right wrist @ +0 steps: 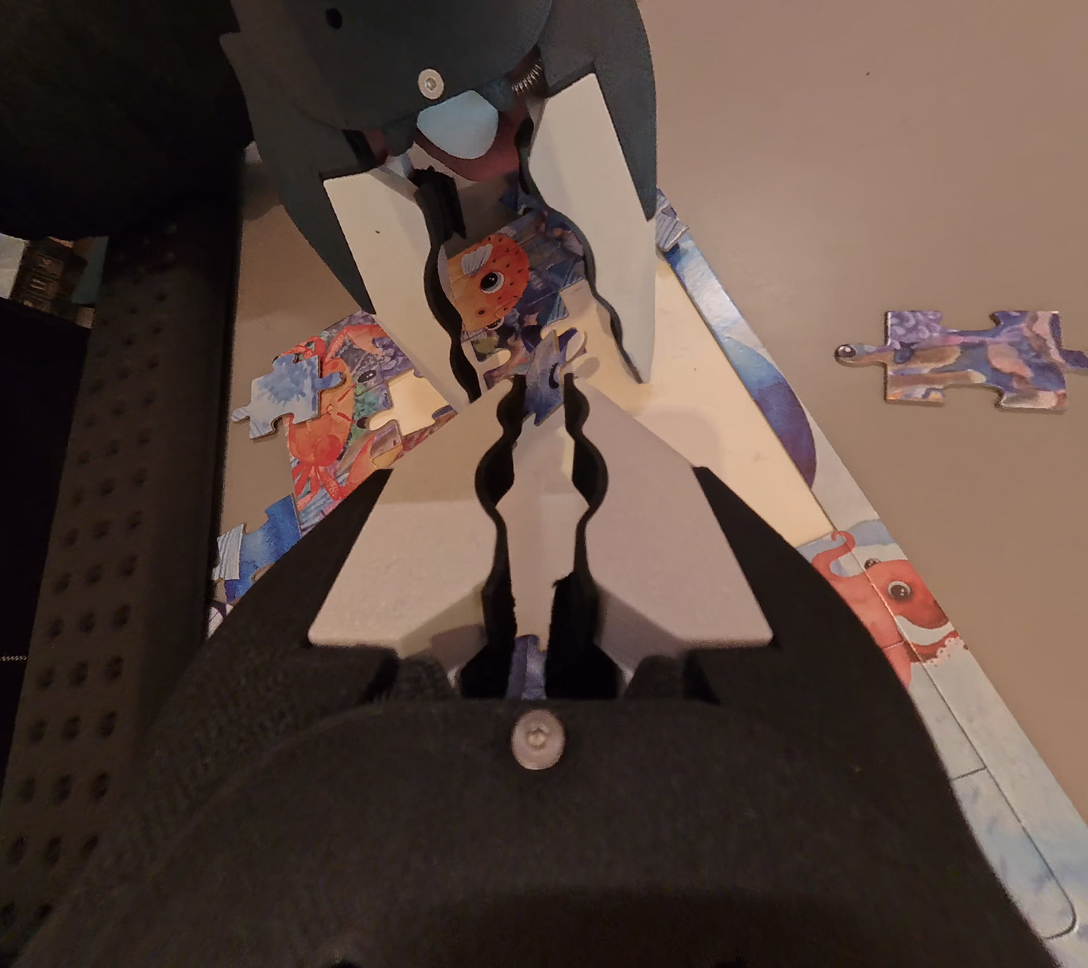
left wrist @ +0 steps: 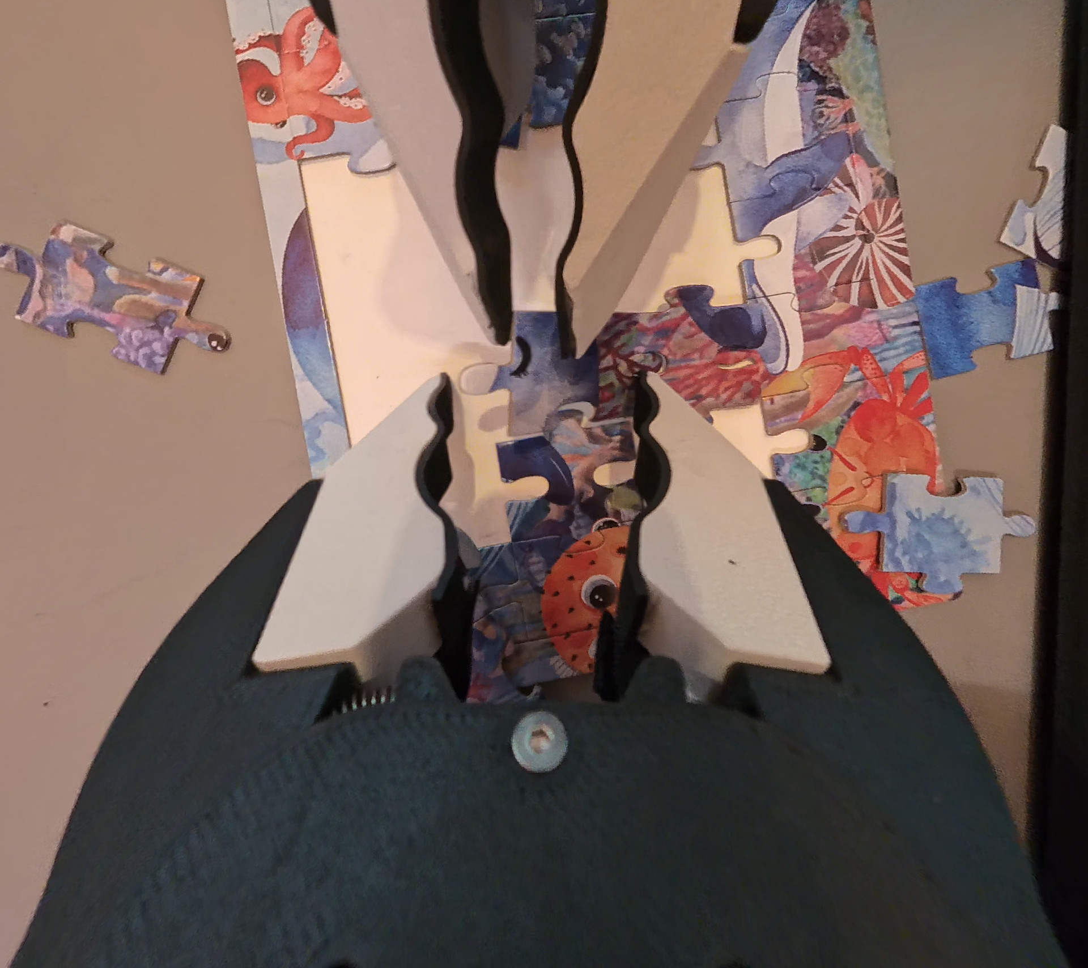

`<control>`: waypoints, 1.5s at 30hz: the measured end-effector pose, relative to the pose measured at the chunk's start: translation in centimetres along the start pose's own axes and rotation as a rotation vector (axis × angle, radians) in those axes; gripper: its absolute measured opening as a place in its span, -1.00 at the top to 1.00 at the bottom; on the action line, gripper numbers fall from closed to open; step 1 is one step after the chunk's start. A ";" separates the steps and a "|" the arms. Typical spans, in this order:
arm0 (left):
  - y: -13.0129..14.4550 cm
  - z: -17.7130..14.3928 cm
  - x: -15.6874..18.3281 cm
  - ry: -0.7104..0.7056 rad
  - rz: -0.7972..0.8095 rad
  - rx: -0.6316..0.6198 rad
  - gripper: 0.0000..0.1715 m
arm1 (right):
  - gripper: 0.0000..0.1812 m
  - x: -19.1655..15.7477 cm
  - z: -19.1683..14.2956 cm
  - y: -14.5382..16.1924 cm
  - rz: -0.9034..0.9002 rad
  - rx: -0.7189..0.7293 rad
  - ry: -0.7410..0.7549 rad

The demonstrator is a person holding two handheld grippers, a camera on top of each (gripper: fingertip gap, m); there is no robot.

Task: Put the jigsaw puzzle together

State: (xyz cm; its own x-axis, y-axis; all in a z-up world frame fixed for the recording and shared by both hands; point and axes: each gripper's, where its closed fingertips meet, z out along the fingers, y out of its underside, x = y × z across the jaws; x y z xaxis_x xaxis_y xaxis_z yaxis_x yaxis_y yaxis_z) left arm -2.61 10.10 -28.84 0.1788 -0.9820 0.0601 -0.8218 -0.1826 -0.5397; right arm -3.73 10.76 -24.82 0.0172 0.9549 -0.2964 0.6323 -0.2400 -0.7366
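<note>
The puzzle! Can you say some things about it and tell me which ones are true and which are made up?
1. The right gripper pinches a blue piece at its tip. True.
2. The orange spotted fish lies between the left gripper's jaws. True.
3. The puzzle is finished. False: bare cream board shows in the middle.
4. A purple loose piece lies on the tan table, apart from the puzzle. True.
5. The octopus is green. False: it is red-orange.

The left gripper and right gripper met tip to tip, pointing downward. The left's jaws stood parted; the right's were nearly together
</note>
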 end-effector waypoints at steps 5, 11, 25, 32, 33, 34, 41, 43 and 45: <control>-0.2 0.1 0.8 0.044 0.010 0.013 0.55 | 0.82 0.2 -0.3 0.2 -0.022 -0.029 0.036; -0.3 -0.1 1.0 0.066 0.003 0.029 0.61 | 0.80 0.2 -0.4 0.5 -0.034 -0.048 0.054; -1.6 -1.1 0.8 0.117 -0.044 0.148 1.00 | 0.64 -0.6 -0.4 4.1 0.125 -0.180 -0.052; -2.2 -1.9 0.8 0.130 -0.052 0.191 1.00 | 0.72 -0.1 -0.2 3.9 0.136 -0.168 -0.035; -2.2 -1.9 0.8 0.129 -0.052 0.188 1.00 | 0.77 -0.3 0.1 4.2 0.135 -0.178 -0.051; -2.1 -1.9 0.9 0.132 -0.048 0.186 1.00 | 0.80 -0.5 0.4 4.3 0.135 -0.181 -0.066; -2.6 -3.7 0.8 0.134 -0.052 0.249 1.00 | 1.00 -1.3 -0.6 2.8 0.194 -0.095 -0.134; -2.8 -4.2 0.8 0.136 -0.049 0.266 1.00 | 1.00 -1.5 -0.8 2.4 0.218 -0.073 -0.151; -3.0 -4.5 1.1 0.152 -0.050 0.284 1.00 | 1.00 -1.8 -0.9 2.1 0.237 -0.059 -0.175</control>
State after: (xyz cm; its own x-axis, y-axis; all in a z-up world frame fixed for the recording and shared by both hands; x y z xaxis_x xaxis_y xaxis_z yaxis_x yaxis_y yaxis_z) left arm -2.37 9.40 -23.33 0.1153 -0.9719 0.2054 -0.6260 -0.2317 -0.7446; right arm -1.74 8.67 -25.31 0.0390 0.8276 -0.5599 0.6703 -0.4372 -0.5996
